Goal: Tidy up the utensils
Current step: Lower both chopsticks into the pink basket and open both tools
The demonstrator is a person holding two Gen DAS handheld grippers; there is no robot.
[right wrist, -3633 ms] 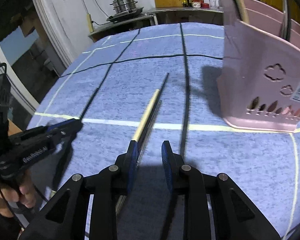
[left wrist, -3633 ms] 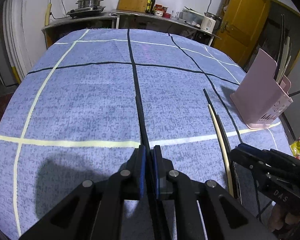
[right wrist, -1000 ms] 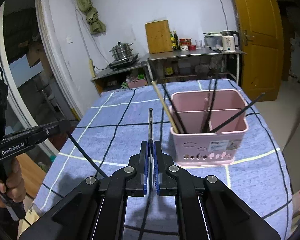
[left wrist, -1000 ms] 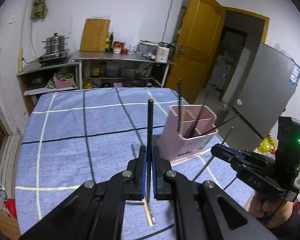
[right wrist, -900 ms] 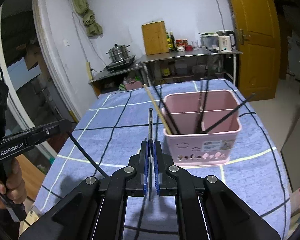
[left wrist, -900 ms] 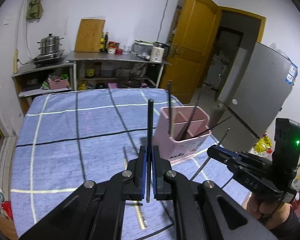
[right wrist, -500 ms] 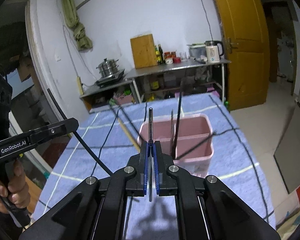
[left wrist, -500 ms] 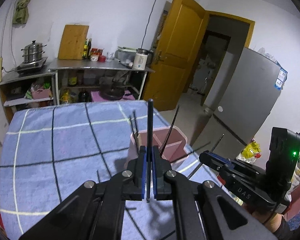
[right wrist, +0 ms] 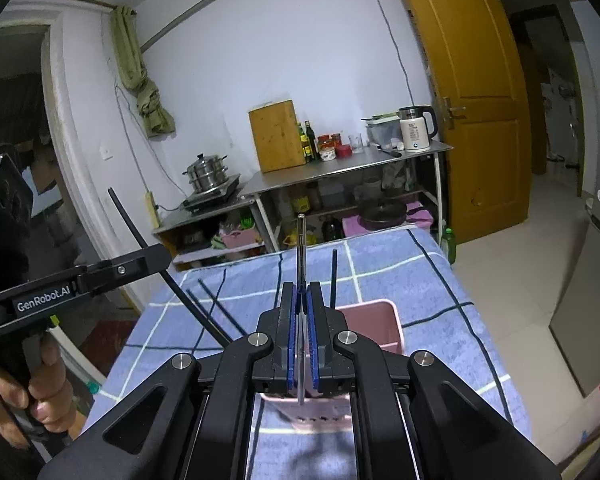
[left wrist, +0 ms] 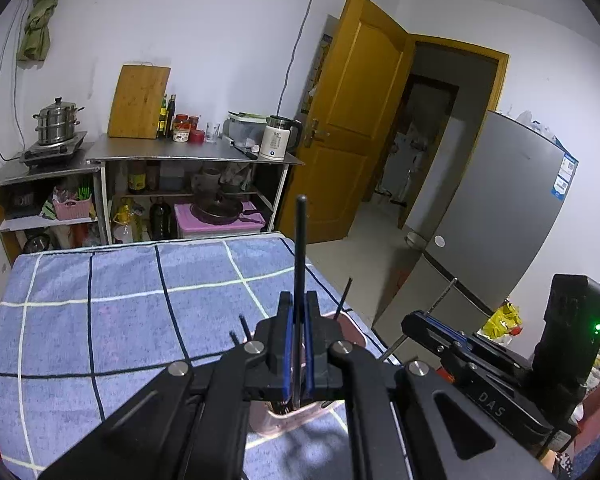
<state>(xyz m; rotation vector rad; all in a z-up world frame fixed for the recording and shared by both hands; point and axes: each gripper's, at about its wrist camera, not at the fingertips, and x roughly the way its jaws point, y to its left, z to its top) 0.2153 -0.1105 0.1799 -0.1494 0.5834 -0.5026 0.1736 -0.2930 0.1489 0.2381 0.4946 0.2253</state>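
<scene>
We see two tongs above one pink holder (right wrist: 374,322): left gripper (left wrist: 299,346) pinches a black chopstick (left wrist: 300,248), right gripper (right wrist: 301,338) a silver chopstick (right wrist: 301,248). Both rose since earlier.

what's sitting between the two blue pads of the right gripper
A thin silvery chopstick, clamped upright between the right gripper pads, with the pink utensil holder behind it. The right wrist view shows this.
</scene>
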